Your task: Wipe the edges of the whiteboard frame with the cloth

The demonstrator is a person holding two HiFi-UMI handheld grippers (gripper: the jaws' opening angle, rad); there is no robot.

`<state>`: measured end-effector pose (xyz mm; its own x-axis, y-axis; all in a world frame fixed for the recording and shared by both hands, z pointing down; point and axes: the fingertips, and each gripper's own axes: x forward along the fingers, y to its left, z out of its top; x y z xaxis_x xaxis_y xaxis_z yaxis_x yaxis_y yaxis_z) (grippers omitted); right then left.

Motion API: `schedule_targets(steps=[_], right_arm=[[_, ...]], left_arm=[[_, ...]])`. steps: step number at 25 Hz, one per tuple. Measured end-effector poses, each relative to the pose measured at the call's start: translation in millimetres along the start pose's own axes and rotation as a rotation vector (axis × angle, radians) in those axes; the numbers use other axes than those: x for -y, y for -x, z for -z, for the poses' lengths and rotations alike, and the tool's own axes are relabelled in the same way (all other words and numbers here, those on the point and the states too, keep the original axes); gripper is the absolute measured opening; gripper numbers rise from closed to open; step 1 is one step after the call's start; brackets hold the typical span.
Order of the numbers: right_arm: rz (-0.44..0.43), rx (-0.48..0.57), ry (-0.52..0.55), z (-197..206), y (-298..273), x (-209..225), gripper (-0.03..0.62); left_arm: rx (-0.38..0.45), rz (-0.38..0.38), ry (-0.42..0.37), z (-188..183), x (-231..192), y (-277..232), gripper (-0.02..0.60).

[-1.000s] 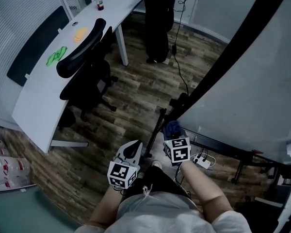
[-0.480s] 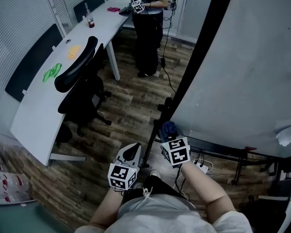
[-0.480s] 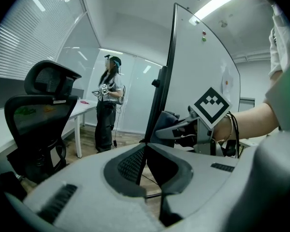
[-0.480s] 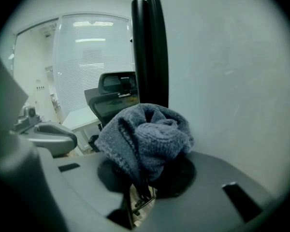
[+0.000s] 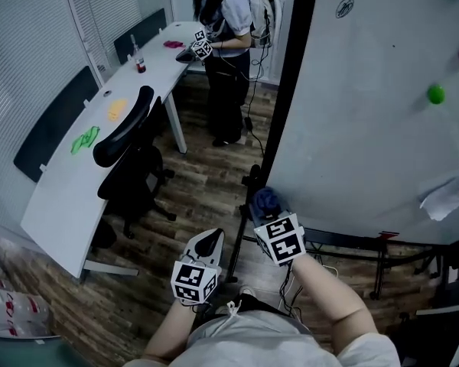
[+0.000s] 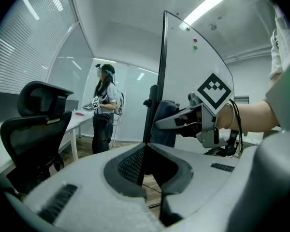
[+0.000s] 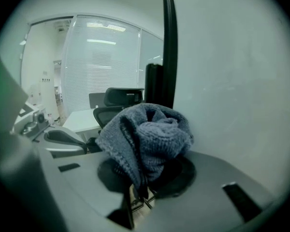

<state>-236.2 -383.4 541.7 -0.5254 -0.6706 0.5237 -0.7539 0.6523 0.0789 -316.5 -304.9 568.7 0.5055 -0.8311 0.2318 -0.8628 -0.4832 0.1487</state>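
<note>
The whiteboard (image 5: 367, 128) stands at the right, its black left frame edge (image 5: 287, 75) running down to a foot near my hands. My right gripper (image 5: 269, 214) is shut on a bunched blue knitted cloth (image 5: 266, 200), held close against the low end of that frame. In the right gripper view the cloth (image 7: 145, 139) bulges over the jaws, with the frame (image 7: 170, 42) just behind it. My left gripper (image 5: 210, 240) hangs lower left of the right one, jaws together and holding nothing. The left gripper view shows the frame (image 6: 157, 81), the cloth (image 6: 163, 122) and the right gripper (image 6: 183, 122).
A black office chair (image 5: 130, 147) and a long white desk (image 5: 69, 182) stand at the left. A person (image 5: 226, 37) stands at the desk's far end holding grippers. The board's stand bar (image 5: 352, 243) and cables lie low on the wood floor. Magnets (image 5: 436, 94) dot the board.
The head view has tilted up, bringing more of the whiteboard and the standing person into sight. Both grippers have kept nearly the same place, the cloth still by the frame's low end.
</note>
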Motion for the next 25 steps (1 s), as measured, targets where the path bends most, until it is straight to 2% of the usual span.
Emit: schedule_targets(steps=[8,16,25], right_arm=[[0.052,0.096,0.034,-56,32,7,0.069],[0.067,0.168,0.065,-113,63,13,0.069],[0.127,0.278,0.105,-180,102,19,0.069]], left_arm=[[0.073,0.036,-0.068,-42,10,2,0.020],[0.159,0.085,-0.142,-95,20,3,0.020],[0.214,0.096,-0.217,-147,29,-2,0.020]])
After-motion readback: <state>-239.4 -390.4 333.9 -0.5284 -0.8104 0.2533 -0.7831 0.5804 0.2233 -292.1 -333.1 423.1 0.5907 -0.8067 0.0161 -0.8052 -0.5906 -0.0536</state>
